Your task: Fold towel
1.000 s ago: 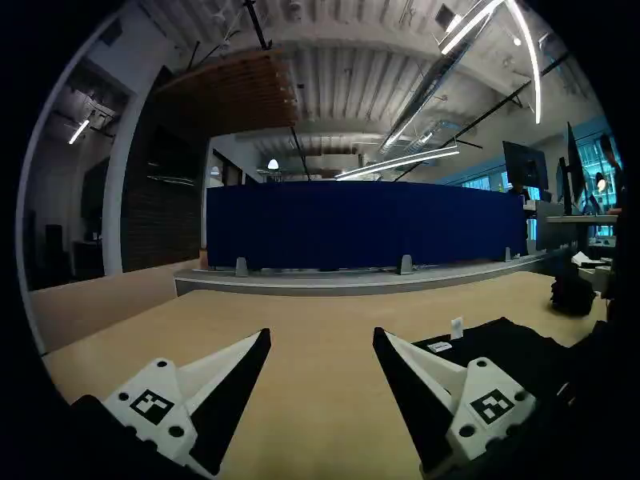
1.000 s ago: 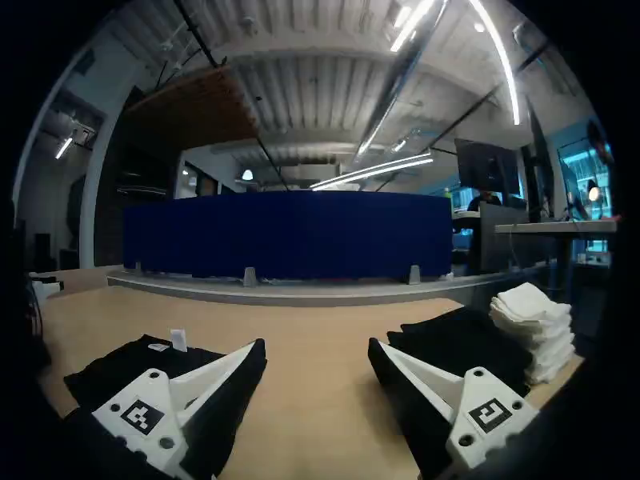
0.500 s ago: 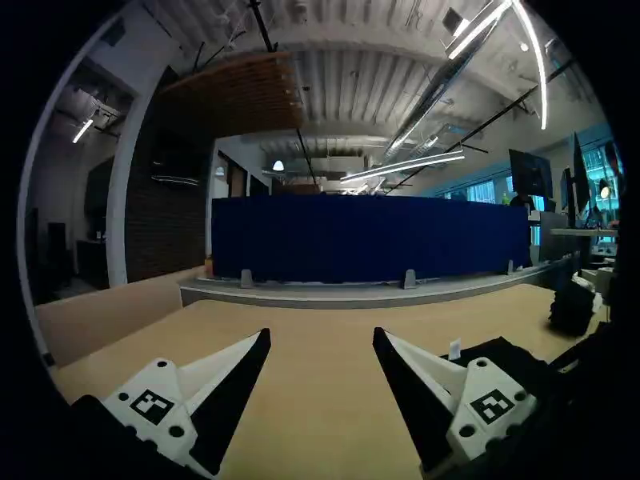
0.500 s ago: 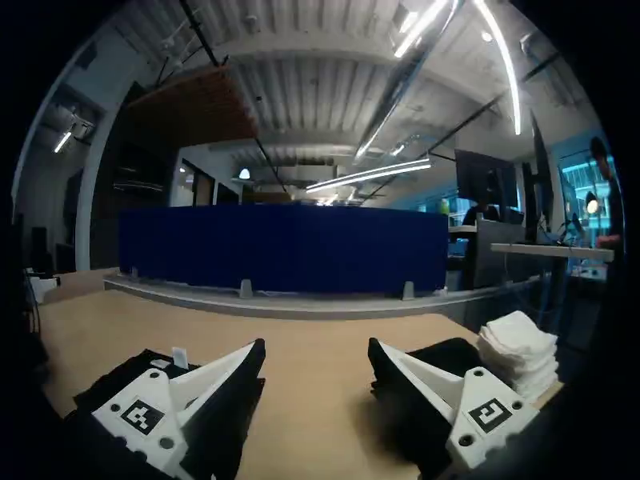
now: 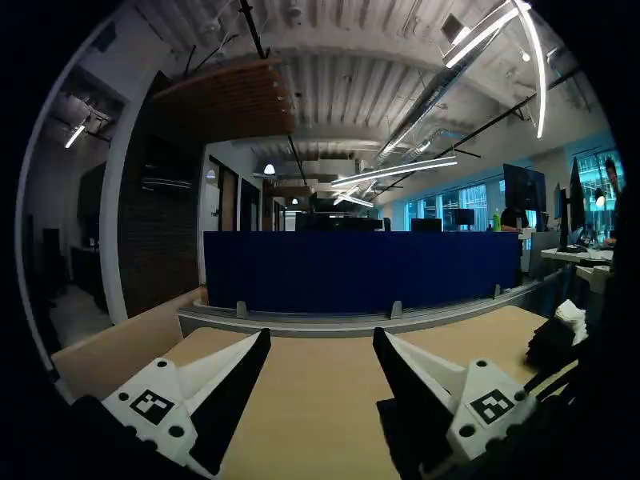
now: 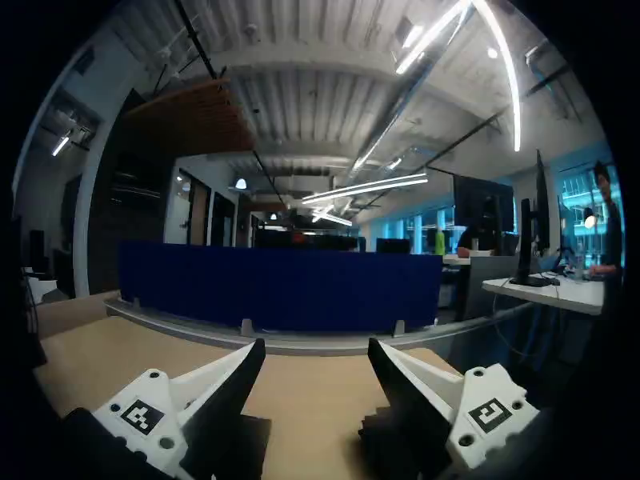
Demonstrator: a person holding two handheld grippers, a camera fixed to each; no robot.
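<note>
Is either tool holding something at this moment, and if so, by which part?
Nothing is held. The left tool stands open, with only the table seen through its gap; the right tool is open too and grips nothing.

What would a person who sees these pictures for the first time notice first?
The long dark blue partition stands along the far edge of the wooden table, straight ahead. In front of it, the left gripper and the right gripper both hang open over the table, and bright light strips run across the ceiling overhead.
</note>
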